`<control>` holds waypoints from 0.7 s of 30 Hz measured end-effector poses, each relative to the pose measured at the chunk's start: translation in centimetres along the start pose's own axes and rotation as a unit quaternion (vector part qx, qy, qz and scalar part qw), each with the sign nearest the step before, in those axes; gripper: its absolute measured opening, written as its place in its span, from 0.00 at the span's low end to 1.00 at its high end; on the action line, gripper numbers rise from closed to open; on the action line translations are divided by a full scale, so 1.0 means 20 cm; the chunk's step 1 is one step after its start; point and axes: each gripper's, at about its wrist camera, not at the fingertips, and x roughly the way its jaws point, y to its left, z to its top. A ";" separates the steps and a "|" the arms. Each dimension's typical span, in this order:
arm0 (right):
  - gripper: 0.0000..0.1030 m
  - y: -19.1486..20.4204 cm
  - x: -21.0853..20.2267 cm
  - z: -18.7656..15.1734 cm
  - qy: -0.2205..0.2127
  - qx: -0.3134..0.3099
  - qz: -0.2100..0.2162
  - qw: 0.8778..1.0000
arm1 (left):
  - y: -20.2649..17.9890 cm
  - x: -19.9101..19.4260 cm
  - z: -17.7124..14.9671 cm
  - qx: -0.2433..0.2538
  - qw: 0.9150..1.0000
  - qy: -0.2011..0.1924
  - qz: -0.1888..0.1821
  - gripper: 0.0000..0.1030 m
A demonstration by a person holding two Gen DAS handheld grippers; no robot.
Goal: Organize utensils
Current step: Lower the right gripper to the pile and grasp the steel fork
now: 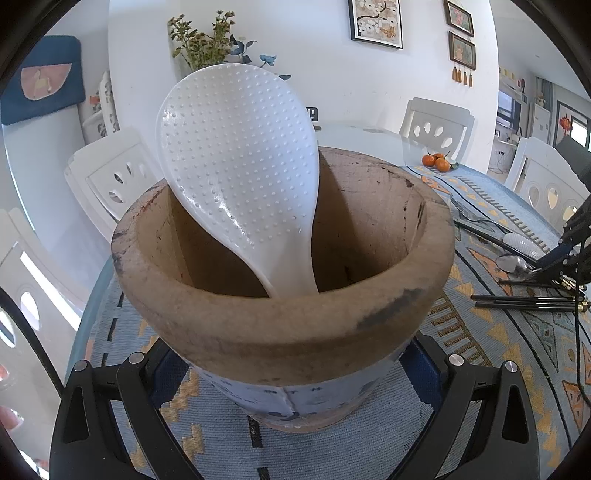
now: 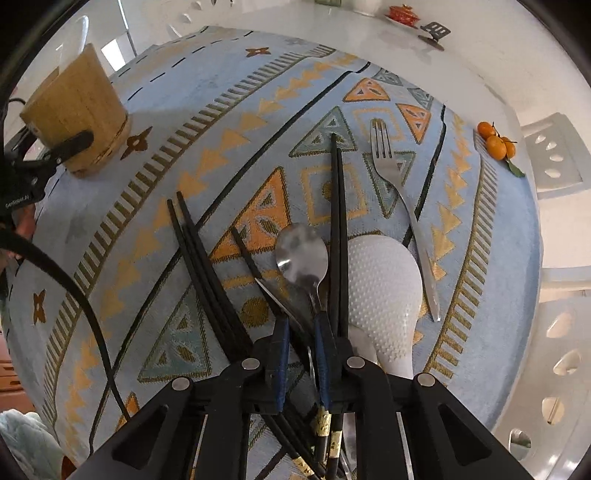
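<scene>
A wooden holder stands on the patterned cloth with a white rice paddle leaning inside it. My left gripper has a finger on each side of the holder's base and is shut on it. In the right wrist view the holder is at the far left. My right gripper points down into a pile of utensils, its blue pads closed on the handle of a metal spoon. Beside it lie black chopsticks, a second white paddle and a fork.
More black chopsticks lie left of the spoon. Mandarins sit at the cloth's far edge. A black cable crosses the cloth at the left. White chairs ring the table, and a red bowl stands far back.
</scene>
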 end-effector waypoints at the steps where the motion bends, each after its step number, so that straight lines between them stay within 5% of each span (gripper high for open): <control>1: 0.13 -0.01 0.00 0.01 0.002 0.001 0.002 1.000 | 0.00 0.00 0.00 0.000 1.000 0.000 0.000 0.96; 12: 0.10 0.12 -0.01 0.03 -0.010 -0.046 -0.055 0.997 | 0.00 0.00 0.00 0.000 1.000 0.000 -0.001 0.96; 21: 0.10 0.19 -0.16 0.30 -0.088 -0.003 0.008 0.996 | 0.00 0.00 0.00 0.001 1.000 -0.001 0.002 0.96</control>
